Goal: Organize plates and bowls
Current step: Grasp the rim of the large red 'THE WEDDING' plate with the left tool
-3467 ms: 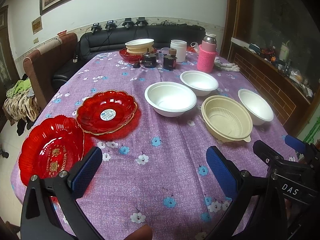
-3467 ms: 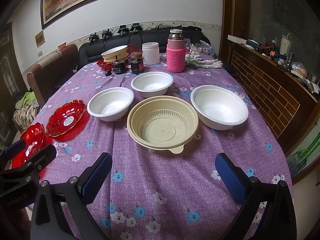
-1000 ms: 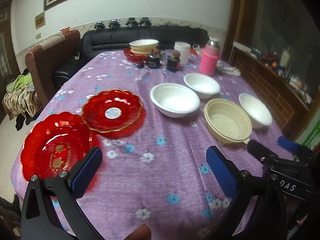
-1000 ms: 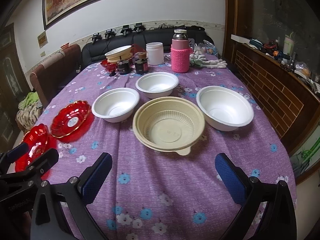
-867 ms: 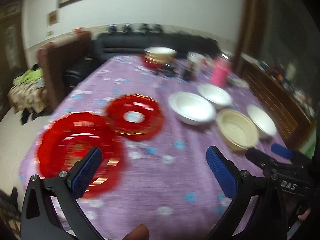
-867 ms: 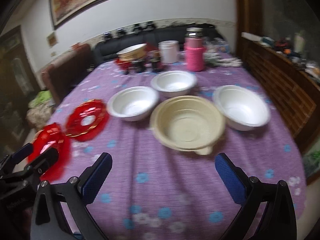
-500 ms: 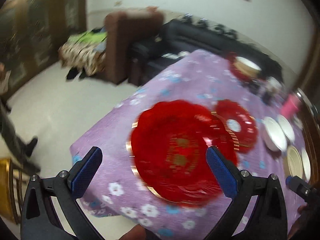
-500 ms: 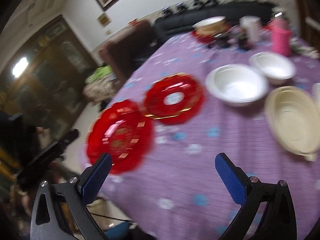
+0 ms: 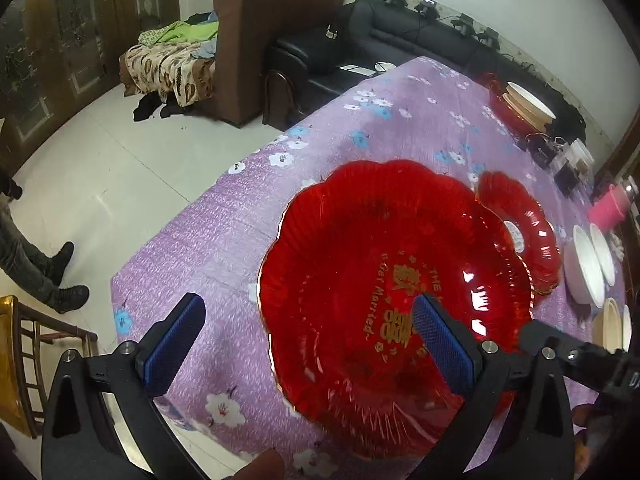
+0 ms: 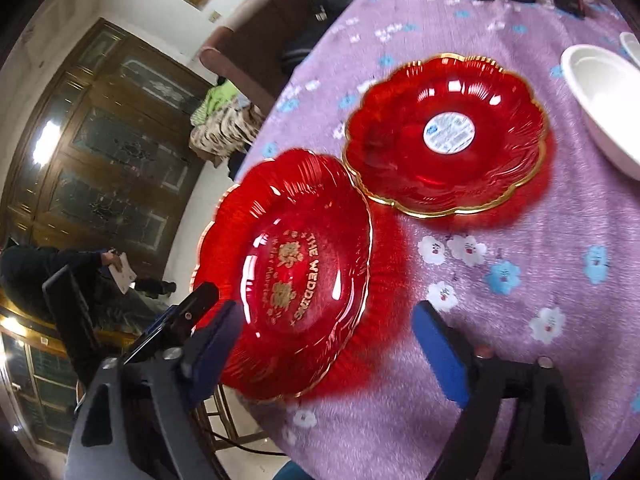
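Red plate (image 9: 384,280) beside the labelled plate (image 10: 444,132) looks thin, stiff, slippery; grip its scalloped rim. Left gripper (image 9: 308,336) and right gripper (image 10: 328,344) gape wide, empty.

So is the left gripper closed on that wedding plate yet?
Not yet. The left gripper is open, one finger over the wedding plate, the other beyond its rim; the plate lies on the tablecloth.

Both grippers now over wedding plate (image 9: 384,288)
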`<state>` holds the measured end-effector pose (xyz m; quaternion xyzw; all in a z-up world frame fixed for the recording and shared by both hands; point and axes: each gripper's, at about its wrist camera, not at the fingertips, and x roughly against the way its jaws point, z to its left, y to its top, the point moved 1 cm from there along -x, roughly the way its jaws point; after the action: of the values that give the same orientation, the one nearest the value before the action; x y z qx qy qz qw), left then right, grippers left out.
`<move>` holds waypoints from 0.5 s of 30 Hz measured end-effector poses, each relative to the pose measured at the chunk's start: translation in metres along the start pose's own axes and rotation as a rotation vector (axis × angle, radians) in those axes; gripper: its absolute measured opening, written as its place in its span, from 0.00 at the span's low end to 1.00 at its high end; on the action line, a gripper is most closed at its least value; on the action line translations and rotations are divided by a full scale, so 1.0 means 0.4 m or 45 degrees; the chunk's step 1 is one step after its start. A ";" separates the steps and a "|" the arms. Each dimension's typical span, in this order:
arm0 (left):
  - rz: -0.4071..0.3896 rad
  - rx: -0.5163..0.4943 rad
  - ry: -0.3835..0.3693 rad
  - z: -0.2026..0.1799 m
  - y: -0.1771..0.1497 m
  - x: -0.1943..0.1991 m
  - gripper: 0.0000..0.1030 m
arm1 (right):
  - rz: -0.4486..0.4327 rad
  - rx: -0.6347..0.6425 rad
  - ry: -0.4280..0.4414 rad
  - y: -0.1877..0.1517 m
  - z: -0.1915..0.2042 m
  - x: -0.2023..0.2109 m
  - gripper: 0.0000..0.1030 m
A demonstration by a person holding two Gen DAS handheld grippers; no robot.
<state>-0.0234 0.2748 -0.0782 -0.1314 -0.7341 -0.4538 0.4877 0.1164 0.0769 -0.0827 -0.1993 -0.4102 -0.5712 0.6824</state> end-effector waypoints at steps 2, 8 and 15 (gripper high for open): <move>0.013 -0.007 0.000 -0.002 0.002 -0.014 0.93 | 0.015 0.003 -0.019 0.004 0.002 -0.018 0.73; 0.078 -0.047 0.040 -0.011 -0.008 -0.049 0.53 | 0.029 0.022 -0.104 0.021 0.009 -0.060 0.39; 0.074 -0.040 0.120 -0.013 -0.014 -0.051 0.19 | 0.021 0.057 -0.214 0.029 0.010 -0.075 0.14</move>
<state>-0.0140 0.2724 -0.0976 -0.1389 -0.6991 -0.4566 0.5325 0.1258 0.1014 -0.1016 -0.2347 -0.4769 -0.5376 0.6545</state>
